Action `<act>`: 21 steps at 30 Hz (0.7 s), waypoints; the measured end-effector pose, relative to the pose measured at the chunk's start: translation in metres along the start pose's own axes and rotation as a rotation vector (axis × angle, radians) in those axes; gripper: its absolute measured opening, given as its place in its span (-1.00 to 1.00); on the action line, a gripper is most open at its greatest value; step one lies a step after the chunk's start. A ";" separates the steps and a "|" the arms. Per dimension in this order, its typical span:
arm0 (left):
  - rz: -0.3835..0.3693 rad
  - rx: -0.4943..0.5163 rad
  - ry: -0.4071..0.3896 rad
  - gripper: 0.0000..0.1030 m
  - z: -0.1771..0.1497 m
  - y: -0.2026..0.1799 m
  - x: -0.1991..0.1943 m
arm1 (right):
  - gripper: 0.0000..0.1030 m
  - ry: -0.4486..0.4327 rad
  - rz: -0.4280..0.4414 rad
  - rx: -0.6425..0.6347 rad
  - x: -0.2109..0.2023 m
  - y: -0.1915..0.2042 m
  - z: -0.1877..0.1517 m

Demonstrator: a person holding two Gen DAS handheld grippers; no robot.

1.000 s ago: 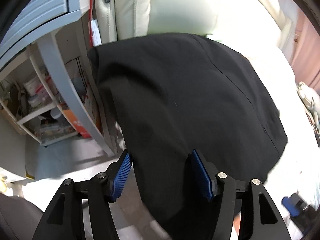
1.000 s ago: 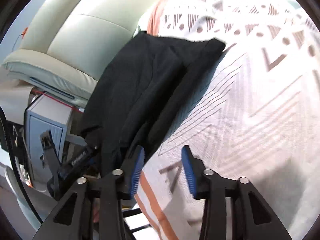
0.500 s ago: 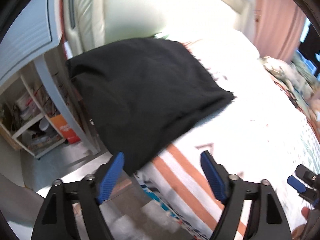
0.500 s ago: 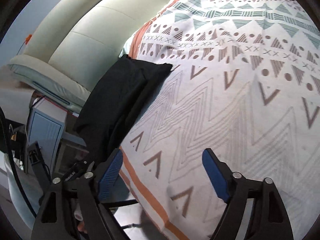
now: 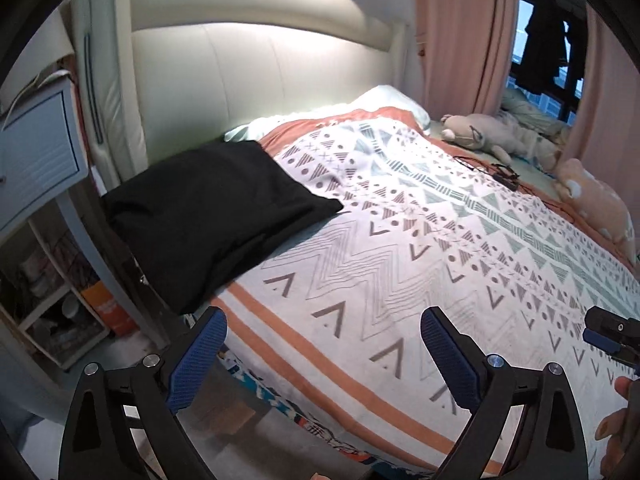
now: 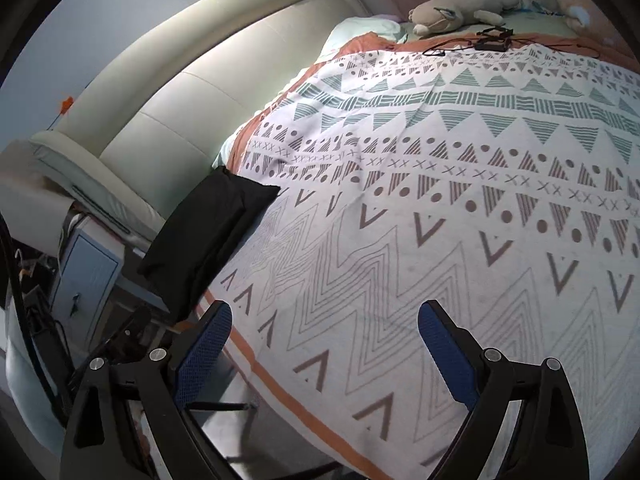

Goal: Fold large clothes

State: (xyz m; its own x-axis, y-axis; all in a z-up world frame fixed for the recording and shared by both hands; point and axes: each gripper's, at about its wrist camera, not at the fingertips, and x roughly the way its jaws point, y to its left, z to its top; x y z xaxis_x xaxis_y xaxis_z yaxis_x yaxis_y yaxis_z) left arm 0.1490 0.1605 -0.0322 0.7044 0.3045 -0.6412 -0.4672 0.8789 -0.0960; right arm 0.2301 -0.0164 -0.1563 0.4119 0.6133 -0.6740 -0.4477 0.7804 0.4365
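**Black garment folded at the bed corner, both tongs wide and empty**

Left wrist view first: the left tongs (image 5: 322, 344) are spread wide, having just been opening, with nothing between the blue pads (image 5: 198, 360), only the patterned bedspread (image 5: 400, 248) below. The folded black garment (image 5: 212, 216) sits on the bed's near-left corner, just beside the cream padded headboard (image 5: 248, 68), its lower edge drooping a bit over the side of the mattress. A blue-grey nightstand (image 5: 36, 152) stands left of it. Plush toys (image 5: 492, 136) lie at the far side by the pink curtains (image 5: 452, 28). The right tongs (image 5: 612, 332) poke in at the right edge, with fingers (image 5: 612, 432) below them.

Right wrist view: those tongs are gaping too, nothing in them. The garment lies off to the left, well clear of the pads, a neat dark rectangle at the bedspread's edge. A black cable and gadget (image 6: 492, 40) rest near the plush toys up top.
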 end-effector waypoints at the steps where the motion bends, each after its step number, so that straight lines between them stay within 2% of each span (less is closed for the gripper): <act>1: -0.009 0.011 -0.007 0.92 -0.001 -0.003 -0.005 | 0.84 -0.008 -0.009 -0.004 -0.007 -0.001 -0.002; 6: -0.065 0.068 -0.060 0.94 -0.014 -0.034 -0.040 | 0.84 -0.067 -0.058 -0.038 -0.054 -0.009 -0.020; 15: -0.155 0.138 -0.135 0.95 -0.044 -0.058 -0.102 | 0.84 -0.186 -0.162 -0.070 -0.131 -0.015 -0.063; 21: -0.181 0.198 -0.178 0.95 -0.068 -0.068 -0.140 | 0.84 -0.249 -0.226 -0.079 -0.175 -0.019 -0.098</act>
State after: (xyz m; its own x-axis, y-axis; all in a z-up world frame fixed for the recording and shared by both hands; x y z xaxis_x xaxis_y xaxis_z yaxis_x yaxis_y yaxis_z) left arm 0.0460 0.0334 0.0120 0.8574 0.1807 -0.4819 -0.2248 0.9738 -0.0350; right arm 0.0884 -0.1503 -0.1050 0.6842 0.4446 -0.5781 -0.3791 0.8940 0.2388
